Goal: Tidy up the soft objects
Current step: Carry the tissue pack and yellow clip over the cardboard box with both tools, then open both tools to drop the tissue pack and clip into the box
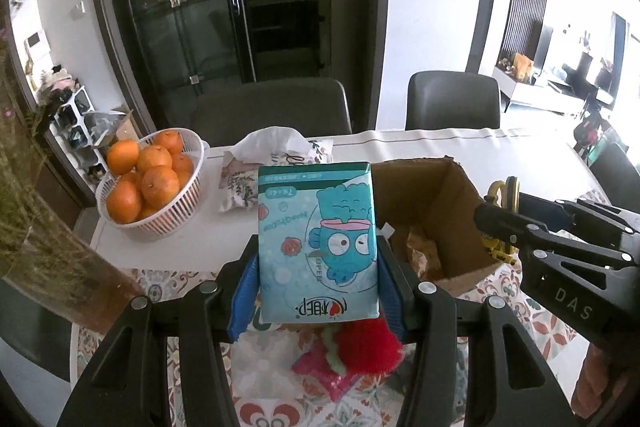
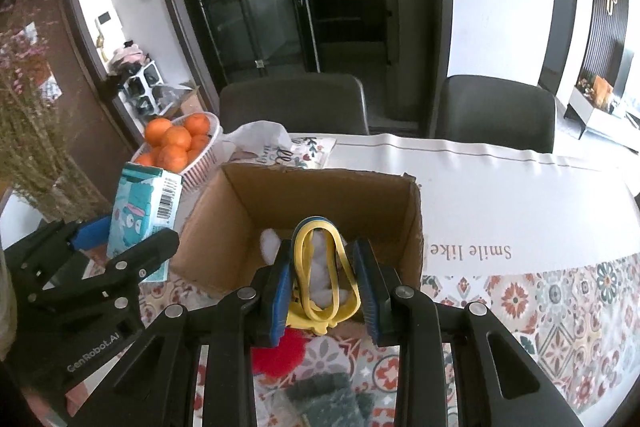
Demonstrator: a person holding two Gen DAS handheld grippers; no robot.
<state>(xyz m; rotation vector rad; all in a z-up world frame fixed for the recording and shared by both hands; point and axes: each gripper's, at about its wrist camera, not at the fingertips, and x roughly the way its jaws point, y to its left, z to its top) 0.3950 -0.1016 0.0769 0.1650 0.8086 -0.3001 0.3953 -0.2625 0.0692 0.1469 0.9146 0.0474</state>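
Both jaws loaded: left gripper (image 1: 318, 263) clamped on tissue pack (image 1: 318, 239), cardboard box (image 1: 432, 211) just right of it; right gripper (image 2: 326, 281) clamped on yellow band toy (image 2: 324, 267) above box opening. Risk: grippers colliding over box, pack slipping out

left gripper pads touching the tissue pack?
Touching. Left wrist view: both blue pads press the tissue pack's sides, left gripper holding it clear of the table.
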